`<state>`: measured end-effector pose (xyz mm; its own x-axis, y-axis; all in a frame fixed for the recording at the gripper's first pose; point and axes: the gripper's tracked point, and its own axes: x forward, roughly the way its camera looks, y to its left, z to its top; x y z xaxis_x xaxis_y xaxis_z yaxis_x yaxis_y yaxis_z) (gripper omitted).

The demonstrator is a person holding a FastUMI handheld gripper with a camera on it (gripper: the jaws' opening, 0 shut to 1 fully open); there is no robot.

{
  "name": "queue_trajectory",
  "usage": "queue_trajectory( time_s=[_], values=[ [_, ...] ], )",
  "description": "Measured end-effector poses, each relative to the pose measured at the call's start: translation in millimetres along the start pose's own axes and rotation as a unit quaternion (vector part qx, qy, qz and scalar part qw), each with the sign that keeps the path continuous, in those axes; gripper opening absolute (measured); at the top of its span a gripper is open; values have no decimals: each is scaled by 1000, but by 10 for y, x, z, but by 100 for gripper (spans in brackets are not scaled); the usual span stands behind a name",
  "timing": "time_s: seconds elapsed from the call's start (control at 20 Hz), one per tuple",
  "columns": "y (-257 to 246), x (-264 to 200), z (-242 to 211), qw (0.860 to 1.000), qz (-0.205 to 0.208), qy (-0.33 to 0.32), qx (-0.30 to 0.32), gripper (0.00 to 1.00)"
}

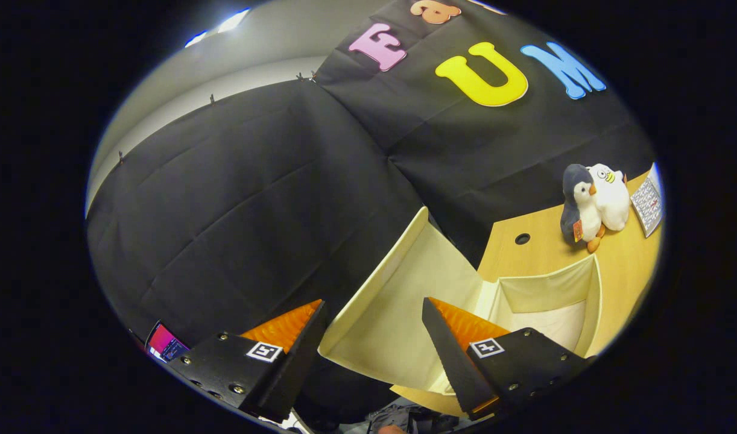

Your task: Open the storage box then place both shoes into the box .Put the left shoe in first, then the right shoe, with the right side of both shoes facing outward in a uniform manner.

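Note:
The cream storage box [561, 301] stands on the wooden table, its lid [392, 301] raised and leaning back toward the black cloth wall. Through the top I see the pale inside of the box. My gripper [371, 322] is open, held above and just in front of the box, and the view is tilted. The lid's inner face shows in the gap between the fingers; neither finger touches it. Nothing is held between the fingers.
Two plush toys, a grey penguin [576, 208] and a white one [610, 196], sit on the wooden table [622, 271] beyond the box. A patterned card [648, 205] lies past them. A small lit screen [163, 343] shows beside the left finger.

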<state>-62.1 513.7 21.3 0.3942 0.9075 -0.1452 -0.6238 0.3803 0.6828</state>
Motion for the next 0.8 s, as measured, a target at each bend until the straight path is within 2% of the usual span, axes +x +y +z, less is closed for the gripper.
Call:
queue_trajectory(
  time_s=[0.2,0.45,0.6,0.8],
  values=[
    [-380,-358,188,996,-56,-30,-58,97],
    [-913,-859,502,982,-132,-72,-112,97],
    [-1250,-1215,624,971,-181,-85,-131,97],
    [-1776,-1728,744,946,-257,-97,-169,97]
  ],
)
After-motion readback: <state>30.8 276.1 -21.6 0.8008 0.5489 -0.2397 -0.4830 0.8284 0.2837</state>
